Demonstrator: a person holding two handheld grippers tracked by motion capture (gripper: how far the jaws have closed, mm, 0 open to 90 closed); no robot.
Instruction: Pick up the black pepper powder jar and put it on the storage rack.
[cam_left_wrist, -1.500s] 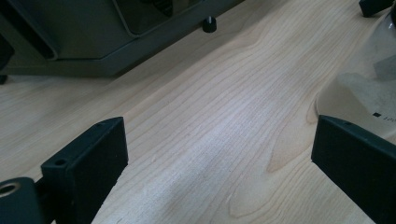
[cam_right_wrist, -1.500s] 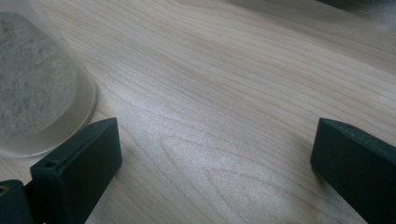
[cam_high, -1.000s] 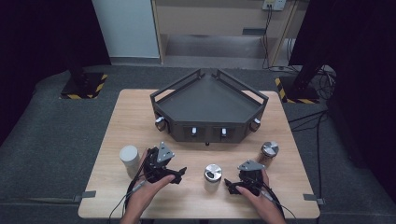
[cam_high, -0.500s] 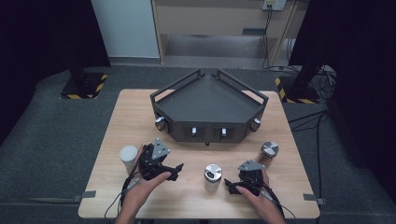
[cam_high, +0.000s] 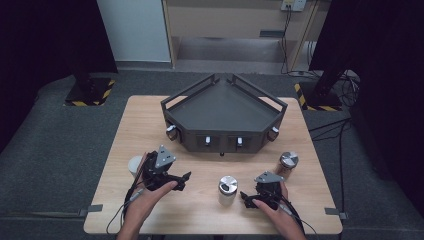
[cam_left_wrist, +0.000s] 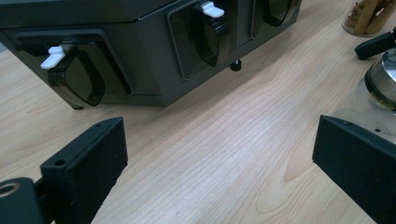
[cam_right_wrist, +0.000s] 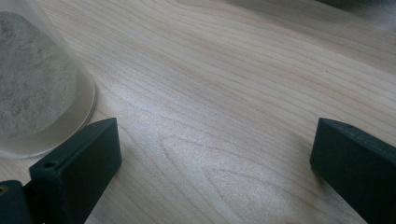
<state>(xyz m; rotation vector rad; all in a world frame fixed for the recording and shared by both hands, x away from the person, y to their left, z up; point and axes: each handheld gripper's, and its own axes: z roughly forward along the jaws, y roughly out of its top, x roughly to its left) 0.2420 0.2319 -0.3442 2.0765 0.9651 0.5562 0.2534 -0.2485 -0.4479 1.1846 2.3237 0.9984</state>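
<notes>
Bare table lying open between grippers, jar standing mid-front, rack blocking the back

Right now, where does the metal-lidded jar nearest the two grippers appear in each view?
High view: the metal-lidded jar is at bottom centre, in front of the dark rack.
Left gripper view: at the right edge, just above the right-hand jaw.
Right gripper view: at the left edge, with grey powder inside.
Shared landmark: the dark rack, upper left in the left gripper view.

White jar partly behind left gripper, perhaps.
</notes>
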